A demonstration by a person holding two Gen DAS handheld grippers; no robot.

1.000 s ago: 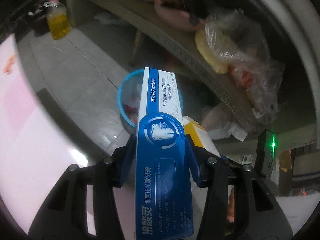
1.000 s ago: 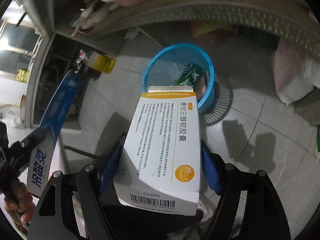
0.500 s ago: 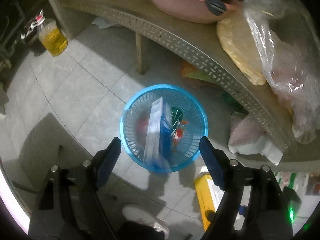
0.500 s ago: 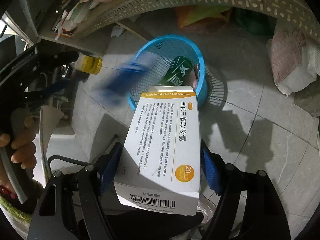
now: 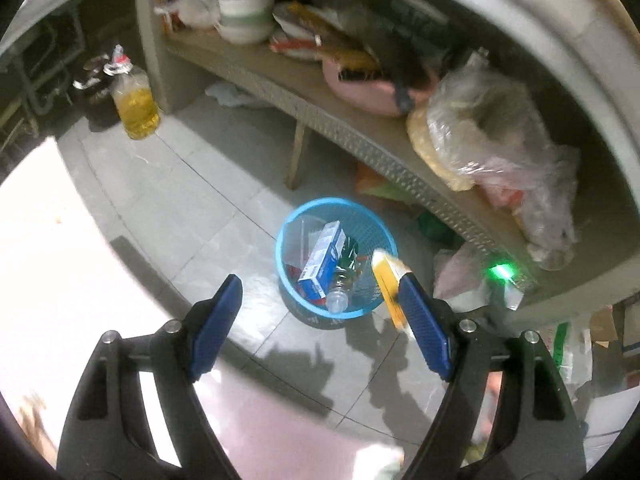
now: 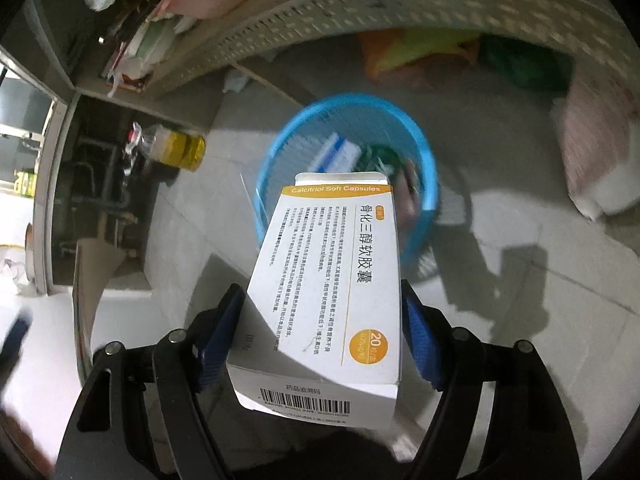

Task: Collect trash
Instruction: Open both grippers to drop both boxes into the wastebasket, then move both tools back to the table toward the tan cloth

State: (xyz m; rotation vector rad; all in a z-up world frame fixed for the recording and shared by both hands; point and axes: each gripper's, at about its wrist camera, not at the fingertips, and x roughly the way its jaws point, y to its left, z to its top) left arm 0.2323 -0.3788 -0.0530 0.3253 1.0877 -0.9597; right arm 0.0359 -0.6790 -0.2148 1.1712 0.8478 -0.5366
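A blue mesh basket (image 5: 288, 224) stands on the tiled floor below both grippers. Inside it lie a blue and white toothpaste box (image 5: 322, 264) and a clear plastic bottle (image 5: 340, 296). My left gripper (image 5: 320, 286) hangs above the basket, open, with nothing between its blue pads. My right gripper (image 6: 320, 292) holds a white and orange capsule box (image 6: 332, 280) over the near rim of the basket (image 6: 424, 168). Its jaws are starting to open, and the pads still touch the box's sides. The toothpaste box (image 6: 338, 152) shows blurred in the basket. The capsule box's yellow edge (image 5: 386, 280) shows beside my left gripper's right pad.
A low perforated shelf (image 5: 360, 140) curves behind the basket, loaded with bowls and plastic bags (image 5: 492, 148). A bottle of yellow oil (image 5: 136, 112) stands on the floor at the left. Soft bags (image 6: 596, 152) lie on the floor at the right. A white surface (image 5: 60, 240) fills the lower left.
My left gripper opened and the toothpaste box fell into the basket; the gripper then drew back and up. My right gripper moved nearer the basket with the capsule box.
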